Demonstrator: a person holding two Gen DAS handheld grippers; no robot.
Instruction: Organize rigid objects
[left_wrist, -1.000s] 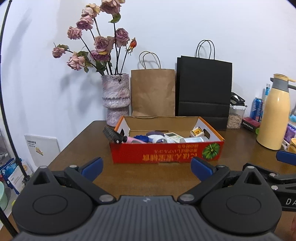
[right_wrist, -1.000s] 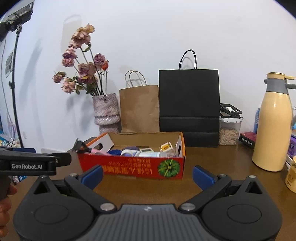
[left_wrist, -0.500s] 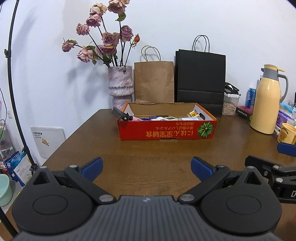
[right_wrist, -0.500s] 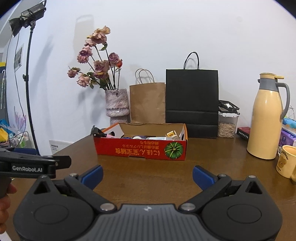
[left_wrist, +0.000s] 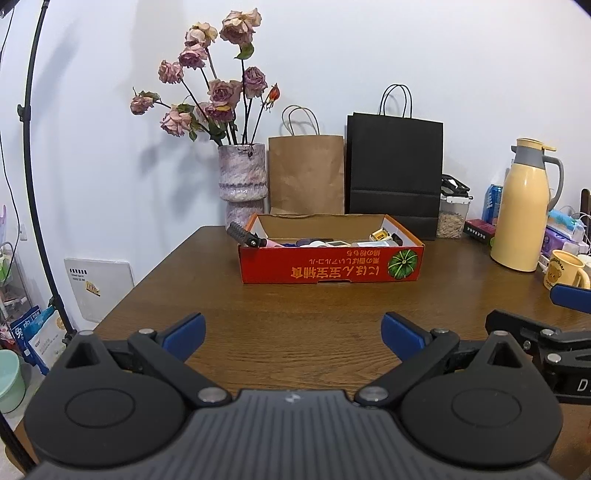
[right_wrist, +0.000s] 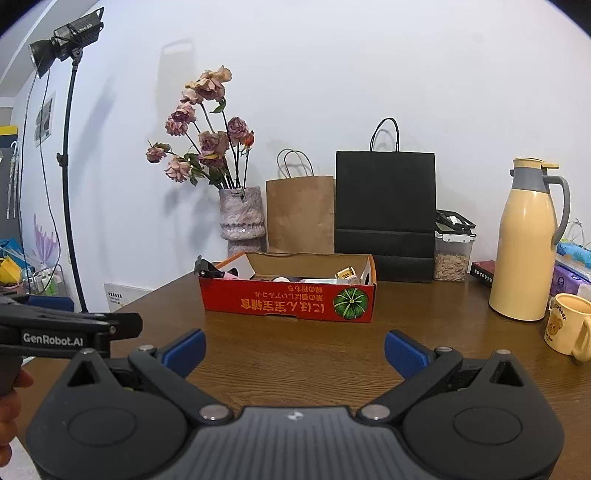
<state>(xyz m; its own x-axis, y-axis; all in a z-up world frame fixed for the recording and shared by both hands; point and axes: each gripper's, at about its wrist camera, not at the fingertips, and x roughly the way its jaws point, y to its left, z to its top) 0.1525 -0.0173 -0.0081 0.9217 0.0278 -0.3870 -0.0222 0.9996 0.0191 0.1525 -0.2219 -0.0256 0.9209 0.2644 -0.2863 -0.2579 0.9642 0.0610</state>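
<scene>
A red cardboard box with a pumpkin print stands on the brown wooden table; it also shows in the right wrist view. It holds several small items. A black brush sticks out over its left end. My left gripper is open and empty, well back from the box. My right gripper is open and empty, also back from the box. The right gripper's side shows at the right edge of the left wrist view.
Behind the box stand a vase of dried roses, a brown paper bag and a black paper bag. At the right are a yellow thermos, a bear mug and a jar. A light stand is left.
Both grippers have drawn back from the box, which now looks smaller and farther. Both stay open and empty.
</scene>
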